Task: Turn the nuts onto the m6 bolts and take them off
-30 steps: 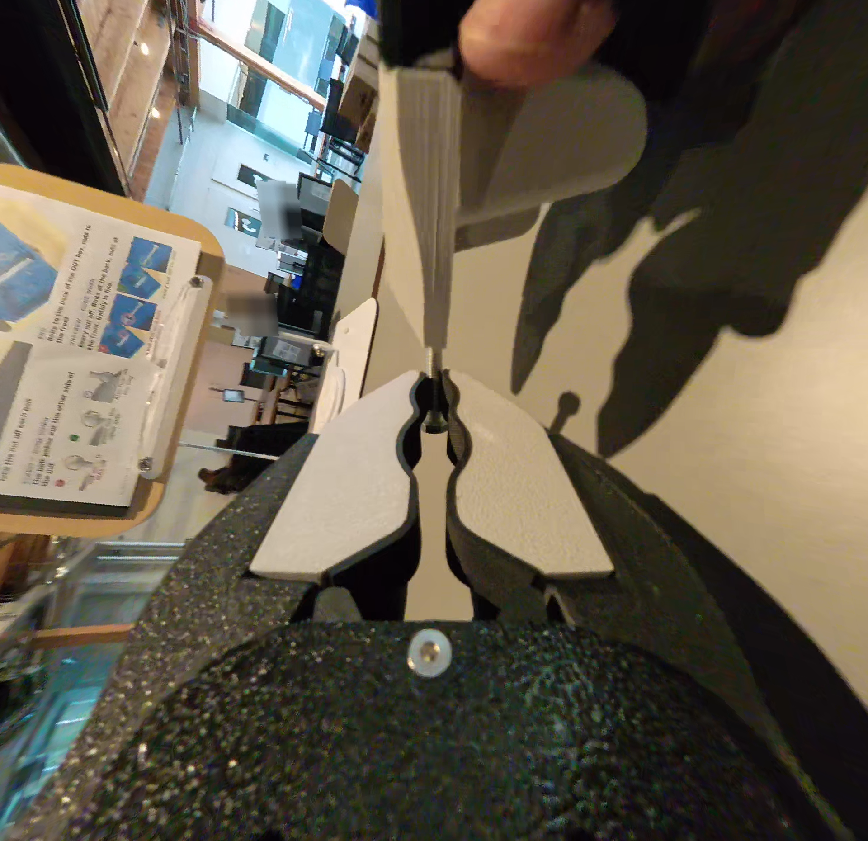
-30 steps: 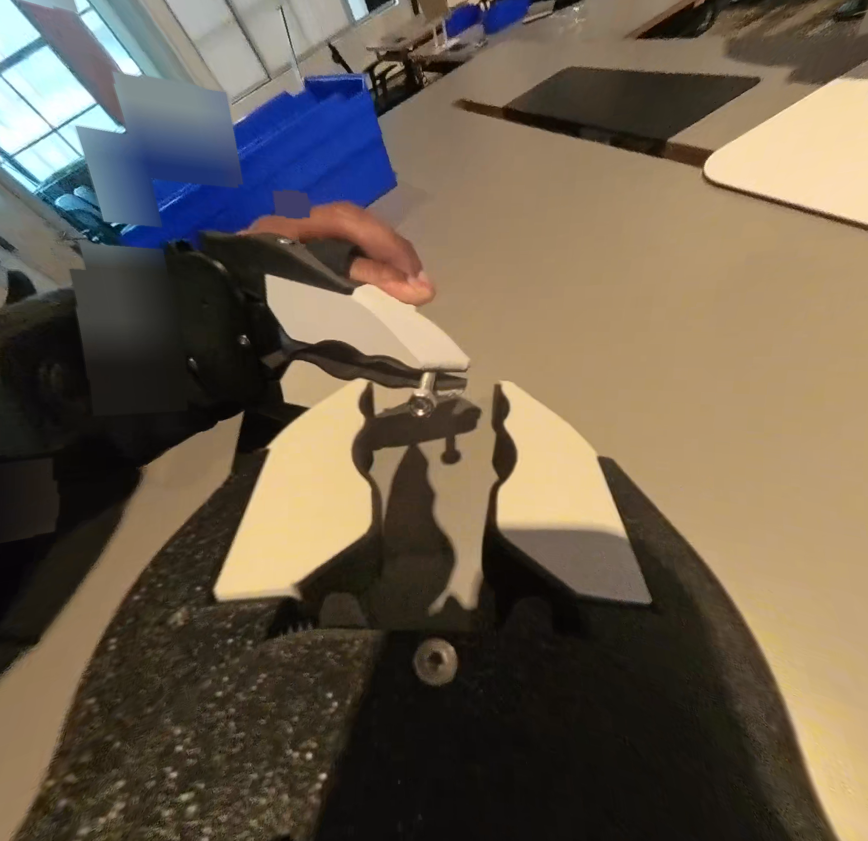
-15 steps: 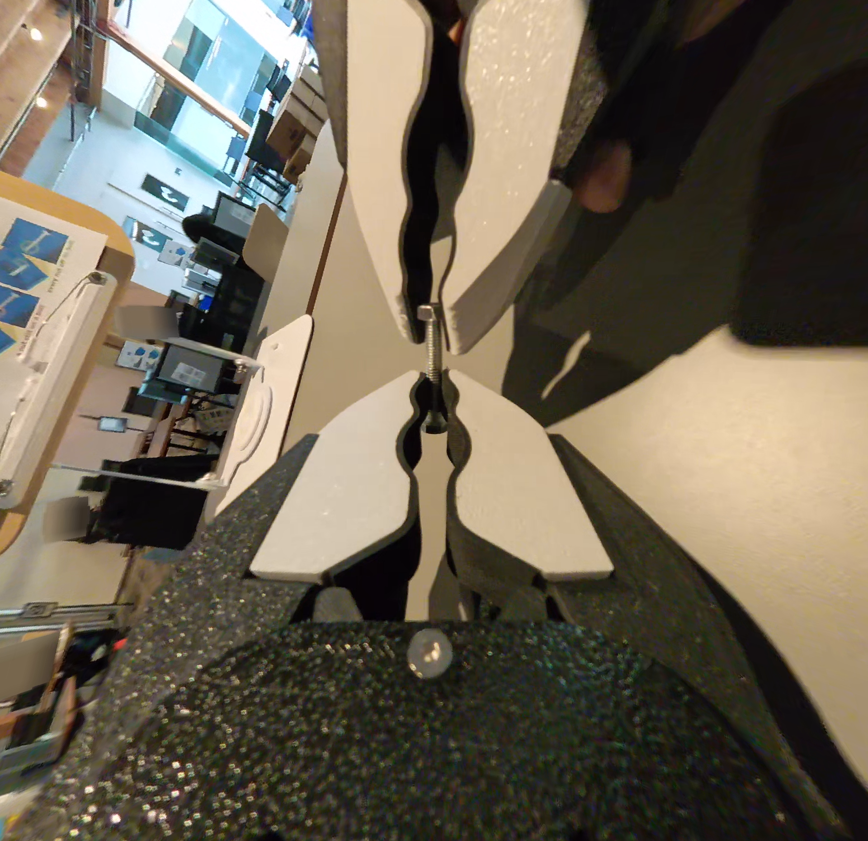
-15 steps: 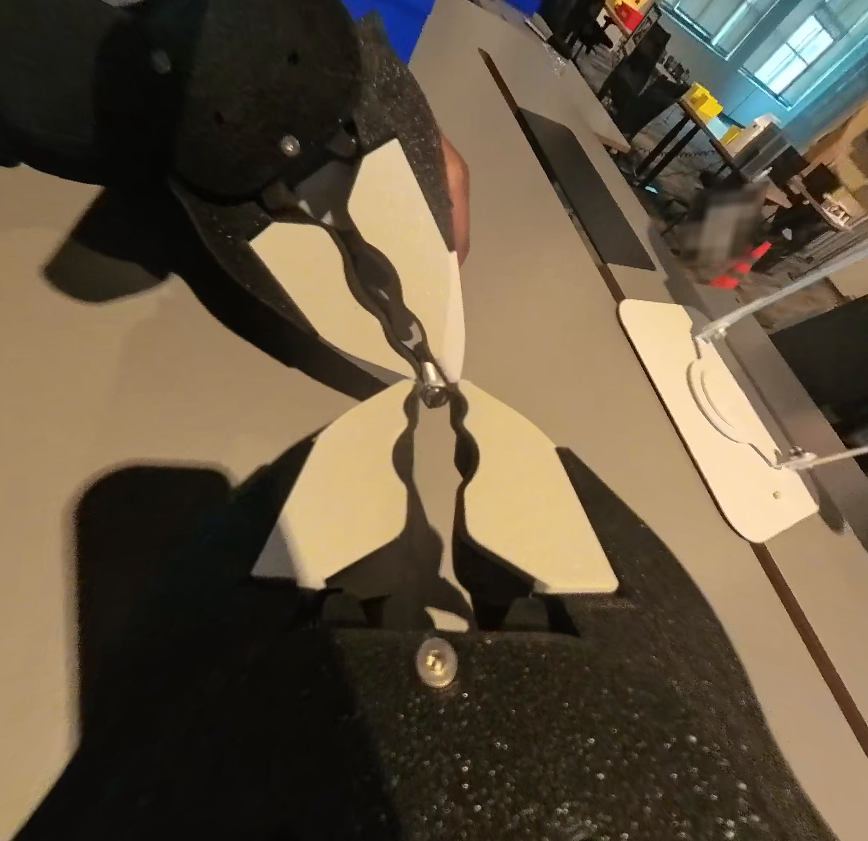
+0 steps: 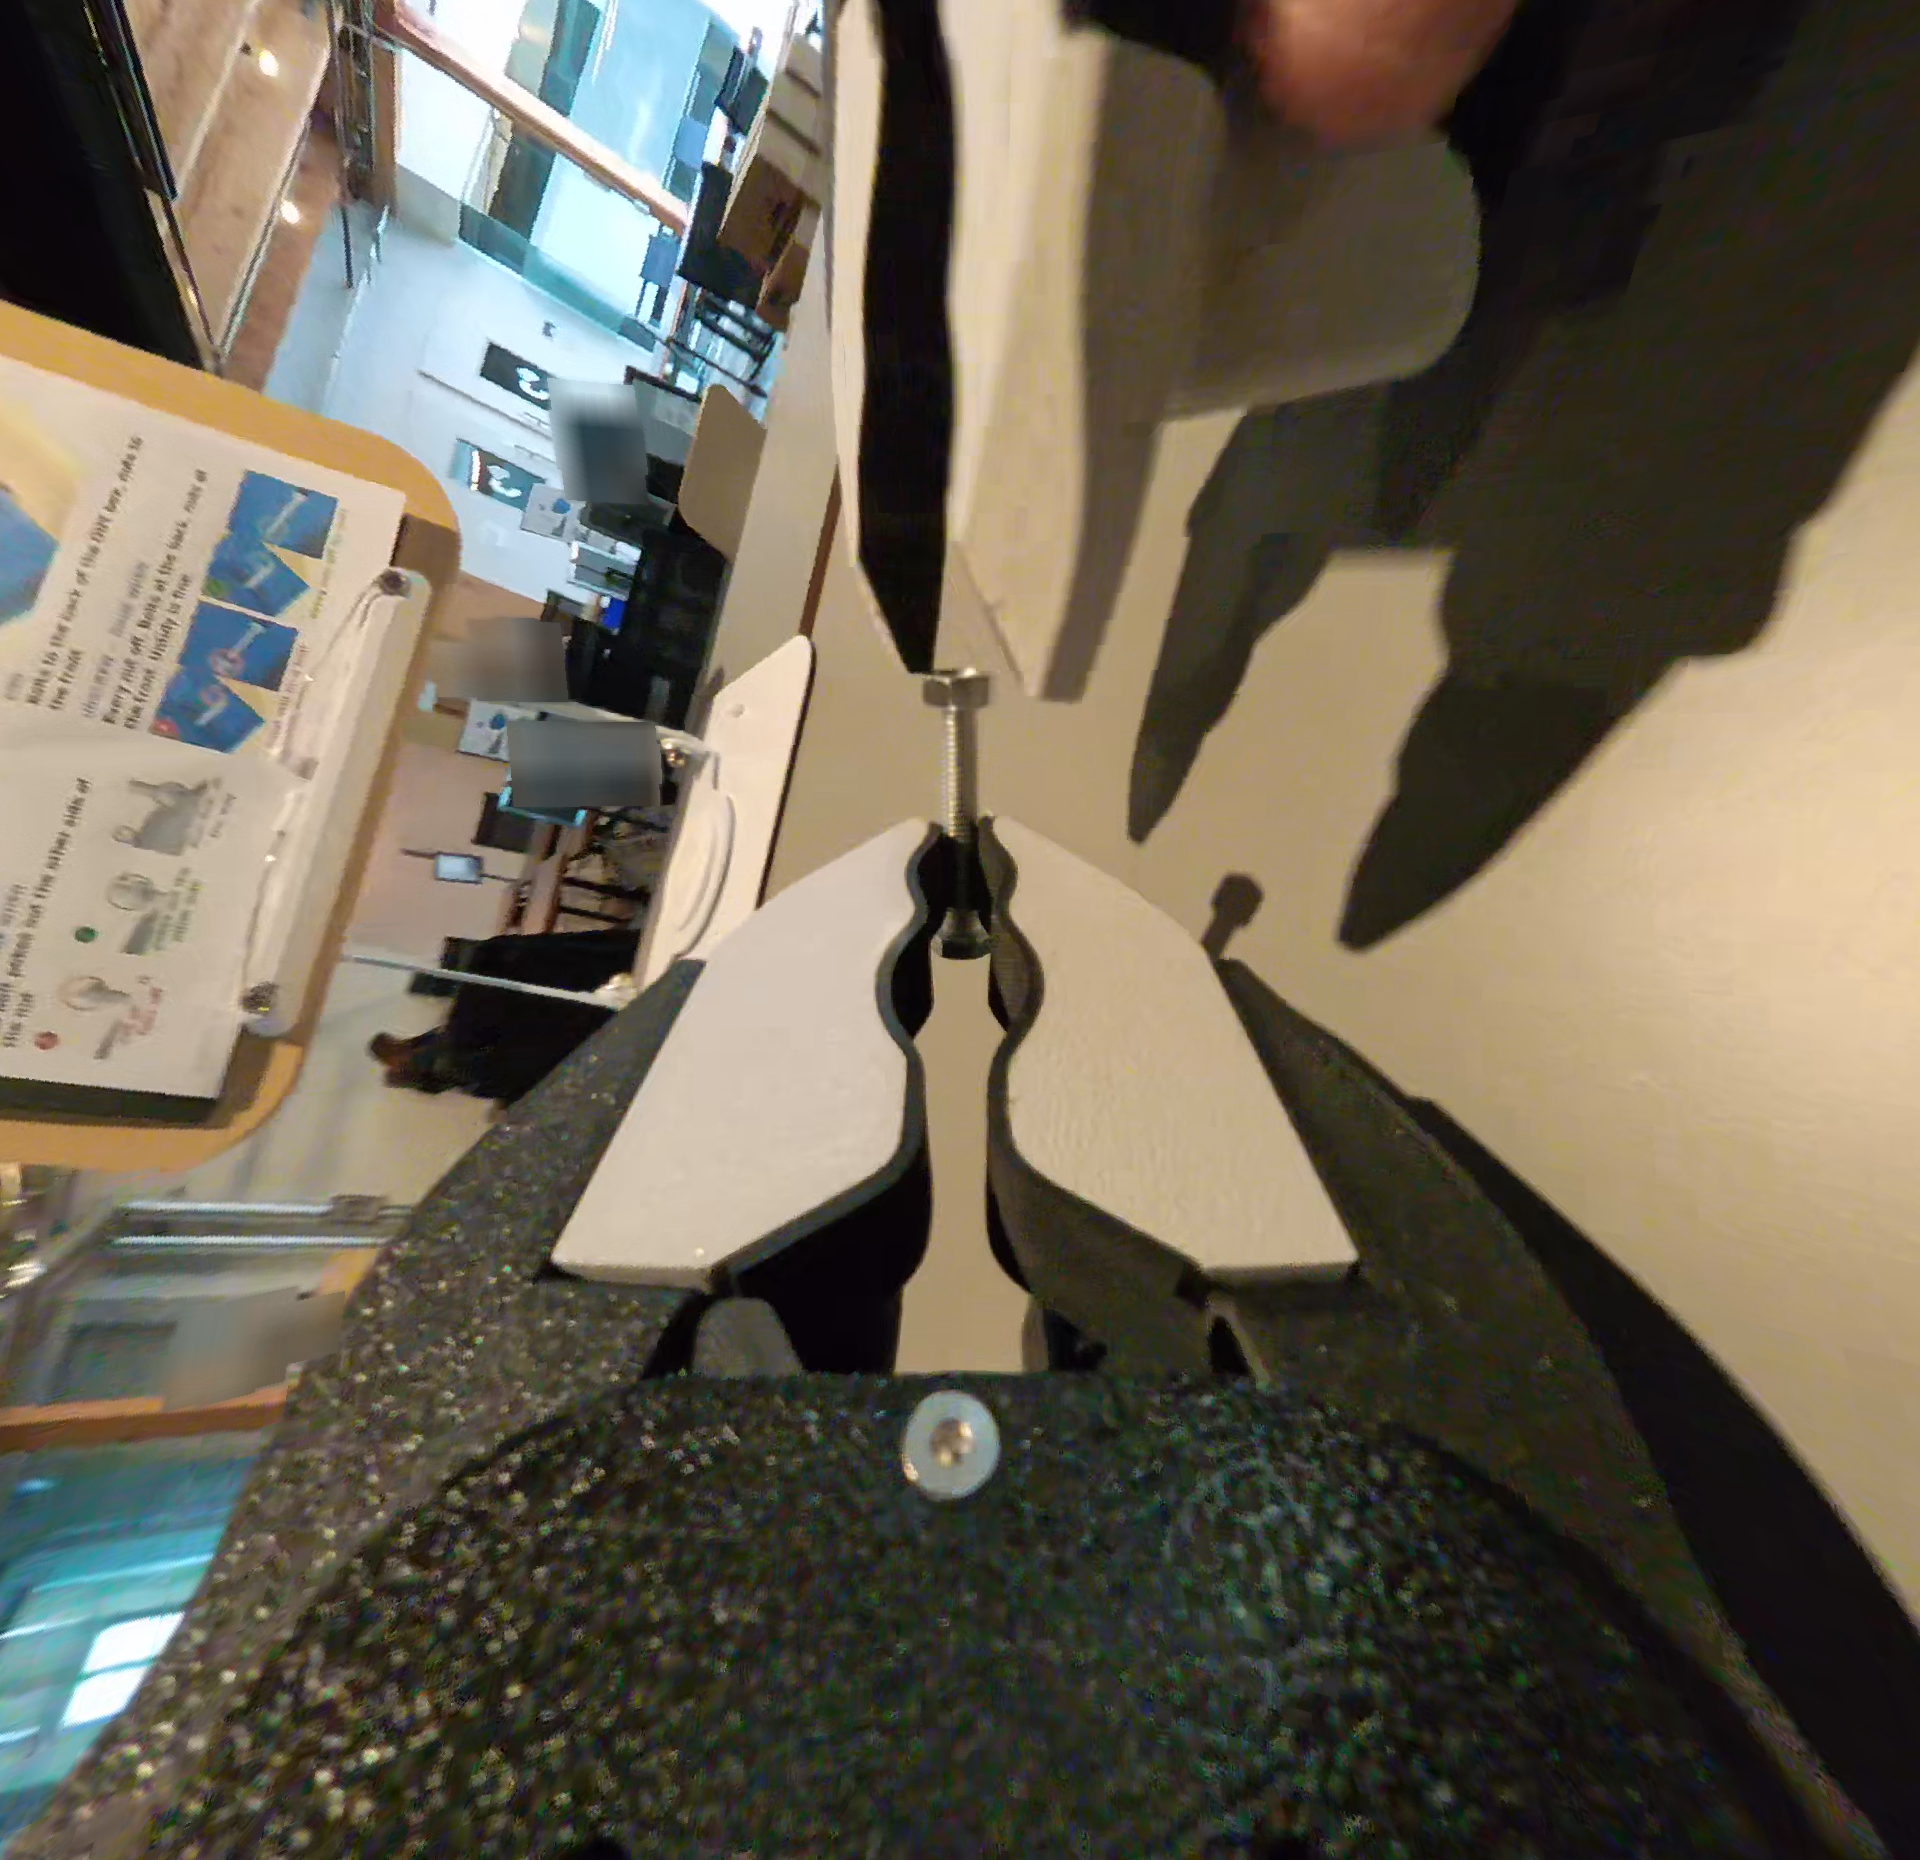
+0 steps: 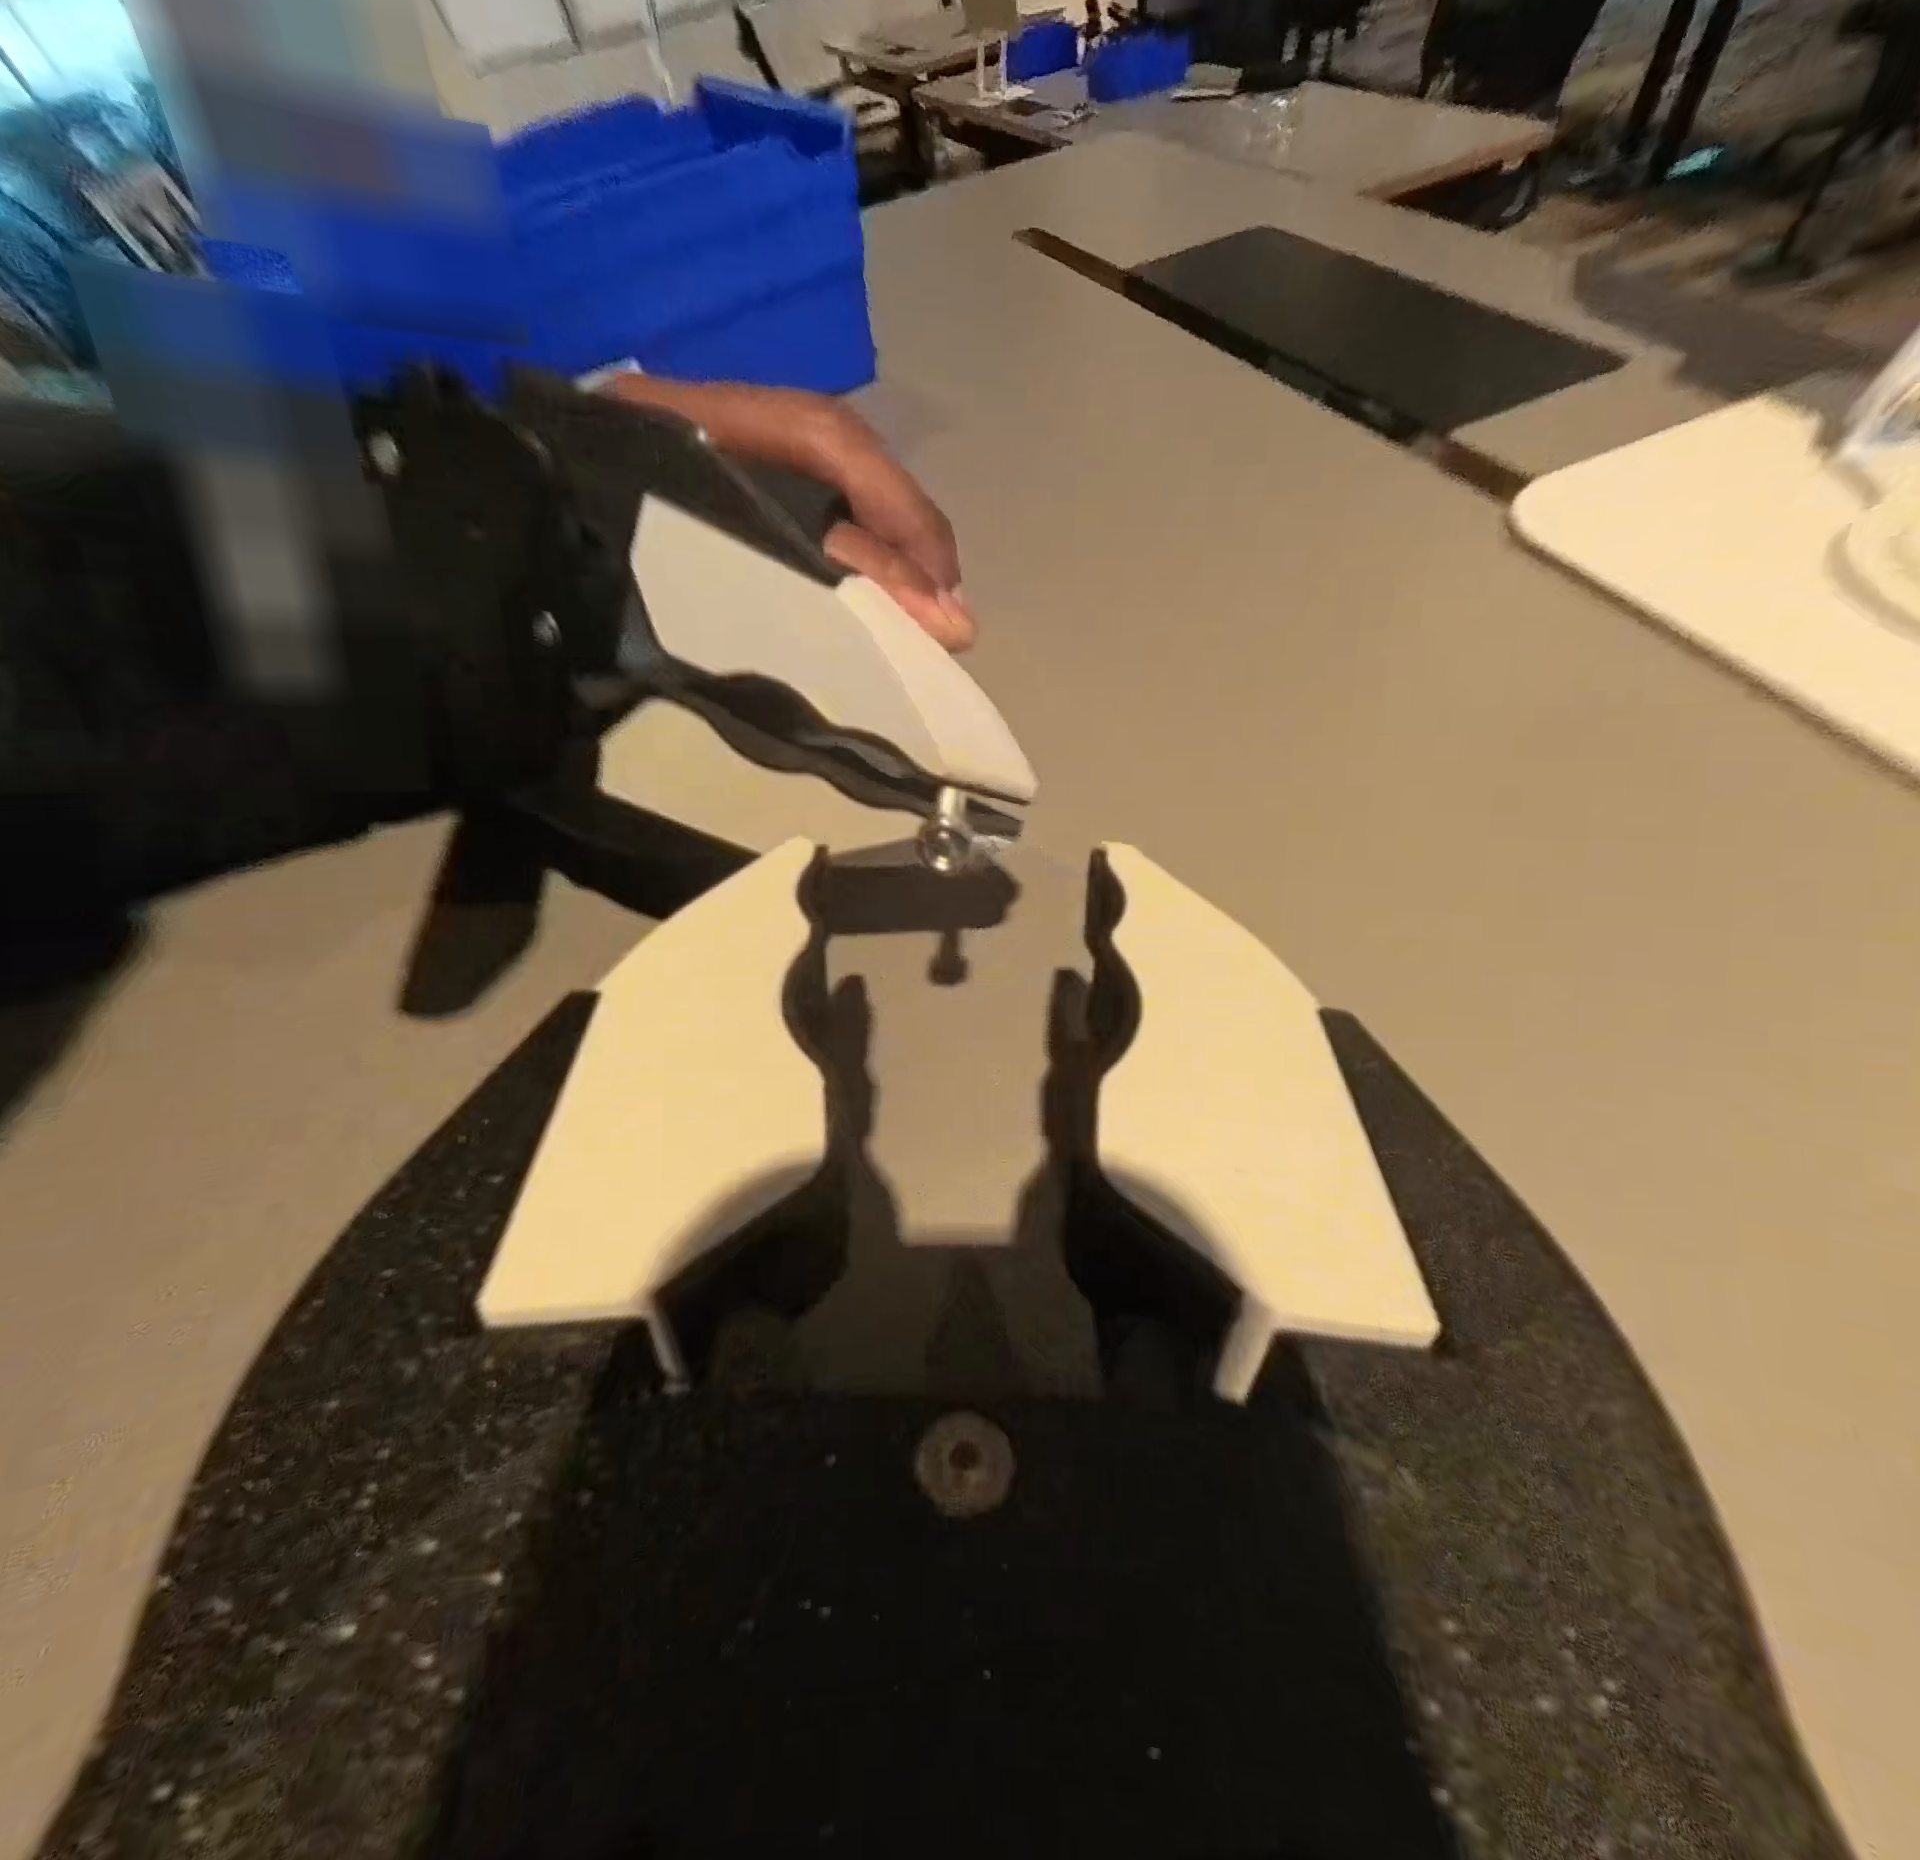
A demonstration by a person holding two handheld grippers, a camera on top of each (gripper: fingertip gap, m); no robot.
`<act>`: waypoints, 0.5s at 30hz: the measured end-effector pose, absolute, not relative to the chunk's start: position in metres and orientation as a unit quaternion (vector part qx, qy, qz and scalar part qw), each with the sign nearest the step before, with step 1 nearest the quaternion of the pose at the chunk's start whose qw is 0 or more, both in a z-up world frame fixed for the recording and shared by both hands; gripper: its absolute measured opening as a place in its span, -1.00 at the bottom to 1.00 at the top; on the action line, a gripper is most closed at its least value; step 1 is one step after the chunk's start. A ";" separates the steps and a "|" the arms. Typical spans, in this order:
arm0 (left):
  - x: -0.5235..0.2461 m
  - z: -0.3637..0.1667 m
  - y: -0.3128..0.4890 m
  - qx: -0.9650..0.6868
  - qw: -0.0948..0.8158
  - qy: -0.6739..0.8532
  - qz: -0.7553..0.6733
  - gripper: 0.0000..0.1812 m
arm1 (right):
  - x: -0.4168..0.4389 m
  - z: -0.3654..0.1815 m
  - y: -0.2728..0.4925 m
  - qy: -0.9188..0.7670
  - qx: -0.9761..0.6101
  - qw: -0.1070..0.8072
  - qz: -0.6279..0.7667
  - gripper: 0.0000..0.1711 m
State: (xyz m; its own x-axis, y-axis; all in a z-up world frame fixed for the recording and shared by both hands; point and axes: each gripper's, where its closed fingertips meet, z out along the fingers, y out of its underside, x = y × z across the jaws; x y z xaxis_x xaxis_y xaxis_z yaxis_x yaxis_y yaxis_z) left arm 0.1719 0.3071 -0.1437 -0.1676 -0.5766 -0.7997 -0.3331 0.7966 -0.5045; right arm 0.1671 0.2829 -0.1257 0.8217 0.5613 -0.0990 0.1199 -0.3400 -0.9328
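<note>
L gripper [image 5: 961,875] jaws pinch the bolt [image 5: 954,771]; nut [image 5: 957,687] sits at its far end. R gripper [image 6: 956,865] jaws wide, empty.

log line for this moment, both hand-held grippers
left hand-held gripper: shut on silver threaded steel bolt | right hand-held gripper: open, empty | small silver hex nut: at bolt's far end

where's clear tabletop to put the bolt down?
Grey table lies bare ahead of the open right gripper and off to its right, up to the white board and black mat. Crowded on the left: the left gripper, shut on the bolt, the hand holding it, and the blue bins behind.
</note>
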 end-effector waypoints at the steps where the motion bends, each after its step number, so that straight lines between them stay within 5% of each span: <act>1: 0.172 -0.143 0.306 -0.305 0.567 0.755 -0.124 -0.94 | 0.167 -0.127 0.283 -0.244 -0.789 0.537 0.173 -0.44; 9: 0.169 -0.149 0.294 -0.295 0.537 0.773 -0.166 -0.94 | 0.159 -0.131 0.277 -0.386 -0.744 0.544 -0.027 -0.82; 15: 0.171 -0.147 0.302 -0.282 0.562 0.771 -0.101 -0.94 | 0.161 -0.134 0.281 -0.309 -0.792 0.527 0.017 -0.87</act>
State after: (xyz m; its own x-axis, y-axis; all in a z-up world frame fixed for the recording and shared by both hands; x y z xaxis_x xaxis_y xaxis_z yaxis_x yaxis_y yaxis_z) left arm 0.1711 0.3016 -0.1467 -0.2097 -0.5482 -0.8096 -0.3214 0.8206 -0.4725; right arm 0.1608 0.2814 -0.1335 0.8079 0.5081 0.2986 0.4718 -0.2540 -0.8443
